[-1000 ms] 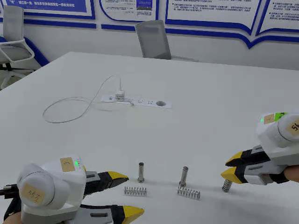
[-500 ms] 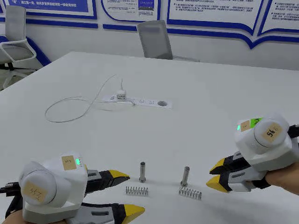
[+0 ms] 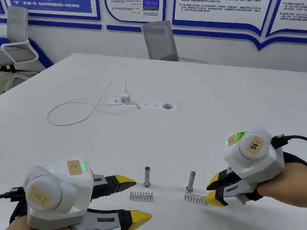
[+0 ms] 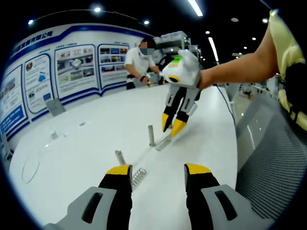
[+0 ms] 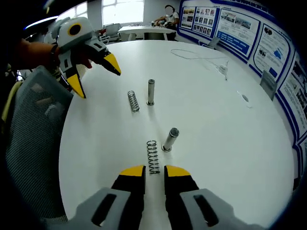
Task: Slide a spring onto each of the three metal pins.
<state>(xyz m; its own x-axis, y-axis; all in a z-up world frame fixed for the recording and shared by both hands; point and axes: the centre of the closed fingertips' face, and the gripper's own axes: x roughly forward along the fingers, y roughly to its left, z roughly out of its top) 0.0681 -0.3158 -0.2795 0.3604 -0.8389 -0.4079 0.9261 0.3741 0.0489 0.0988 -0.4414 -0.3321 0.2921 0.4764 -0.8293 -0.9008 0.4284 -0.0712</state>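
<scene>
Two bare metal pins (image 3: 147, 176) (image 3: 191, 181) stand upright near the table's front edge. A loose spring lies in front of each: one spring (image 3: 141, 195) by the left pin, the other spring (image 3: 194, 197) by the right pin. My right gripper (image 3: 211, 190) is open, its yellow tips right at the end of the right-hand spring (image 5: 152, 155), beside the pin (image 5: 169, 139). My left gripper (image 3: 134, 199) stays open low at the left, just short of the other spring (image 4: 138, 176) and pin (image 4: 119, 156). Its own view has the right gripper (image 4: 175, 122) beyond.
A white power strip (image 3: 144, 104) with a looping cable (image 3: 67, 112) lies mid-table. A grey chair (image 3: 160, 40) stands behind the far edge, and another chair (image 3: 14, 38) at the far left. A mesh chair back (image 4: 273, 158) is close by the table's front edge.
My right gripper has moved left and down to the right-hand spring, and now hides the spot where a third pin wearing a spring showed. The left gripper has hardly moved.
</scene>
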